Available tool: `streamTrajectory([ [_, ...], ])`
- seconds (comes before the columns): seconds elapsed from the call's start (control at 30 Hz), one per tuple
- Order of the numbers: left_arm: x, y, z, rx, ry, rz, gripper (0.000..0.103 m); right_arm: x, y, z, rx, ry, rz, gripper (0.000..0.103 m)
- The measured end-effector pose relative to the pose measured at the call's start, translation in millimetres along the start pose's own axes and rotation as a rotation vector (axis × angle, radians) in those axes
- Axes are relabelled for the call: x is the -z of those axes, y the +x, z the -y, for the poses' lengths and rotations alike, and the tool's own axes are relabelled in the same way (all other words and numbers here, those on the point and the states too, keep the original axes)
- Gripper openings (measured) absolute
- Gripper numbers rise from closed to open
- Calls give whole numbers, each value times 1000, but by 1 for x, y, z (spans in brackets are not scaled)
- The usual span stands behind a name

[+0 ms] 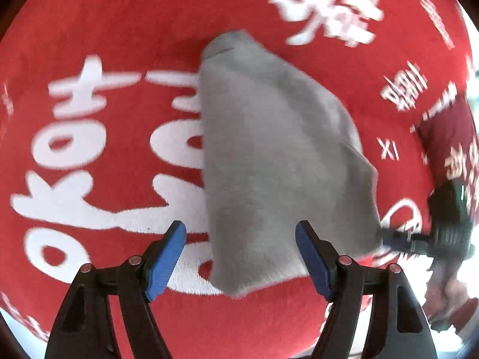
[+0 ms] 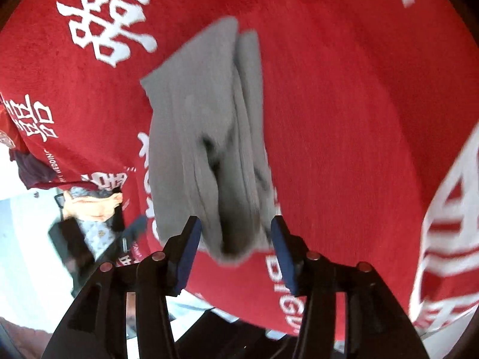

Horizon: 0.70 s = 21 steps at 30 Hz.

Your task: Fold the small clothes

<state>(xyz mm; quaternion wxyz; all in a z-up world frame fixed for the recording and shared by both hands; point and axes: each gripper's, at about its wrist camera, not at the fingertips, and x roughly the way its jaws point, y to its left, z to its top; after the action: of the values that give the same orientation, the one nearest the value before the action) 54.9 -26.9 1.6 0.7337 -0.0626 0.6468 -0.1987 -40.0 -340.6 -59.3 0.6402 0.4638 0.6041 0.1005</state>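
Gray garment (image 1: pixel 278 161) lies folded on red cloth (image 1: pixel 119 30), reaching ahead from between both sets of jaws. Left gripper (image 1: pixel 241 257) wide, gripping nothing. Right gripper (image 2: pixel 236 245) wide too, straddling the near edge, likely lined up for a pinch.

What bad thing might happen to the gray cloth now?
Both the left gripper and right gripper look open around the gray cloth, so its bunched end may flop undone onto the red tablecloth. The pictures are blurred from motion, so a grab could miss the edge.
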Motion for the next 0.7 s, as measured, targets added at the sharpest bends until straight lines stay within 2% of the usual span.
streamTrajectory([
  [0.07, -4, 14, -12, 67, -48, -52, 75, 3, 10, 1, -36, 21, 4, 53],
  [0.1, -5, 19, -16, 82, -60, -65, 70, 2, 15, -2, -43, 25, 7, 53],
  [0.13, -4, 23, -18, 91, -63, -69, 52, 1, 18, -5, -33, 19, 8, 44],
  [0.17, -3, 24, -17, 101, -50, -73, 46, -1, 23, -13, -13, -1, 2, 30],
  [0.2, -2, 21, -15, 91, -33, -65, 46, -2, 25, -20, 22, -26, -5, 13],
  [0.23, 0, 18, -13, 84, -10, -50, 40, -1, 25, -26, 61, -52, -1, 13],
  [0.3, 4, 21, -14, 49, 28, -47, 39, 4, 27, -24, 97, -58, 6, 12],
  [0.37, 12, 34, -19, 17, 44, -78, 39, 8, 32, -5, 118, -10, 2, 12],
  [0.5, 17, 38, -22, 5, 54, -95, 39, 17, 35, 12, 54, 28, 18, 12],
  [0.57, 17, 31, -20, -24, 62, -92, 39, 20, 31, 12, 70, 27, 1, 14],
  [0.63, 15, 26, -20, -41, 64, -99, 39, 20, 21, 14, 140, 32, 1, 30],
  [0.7, 12, 19, -17, -68, 73, -91, 43, 18, 8, 11, 168, 26, 25, 40],
])
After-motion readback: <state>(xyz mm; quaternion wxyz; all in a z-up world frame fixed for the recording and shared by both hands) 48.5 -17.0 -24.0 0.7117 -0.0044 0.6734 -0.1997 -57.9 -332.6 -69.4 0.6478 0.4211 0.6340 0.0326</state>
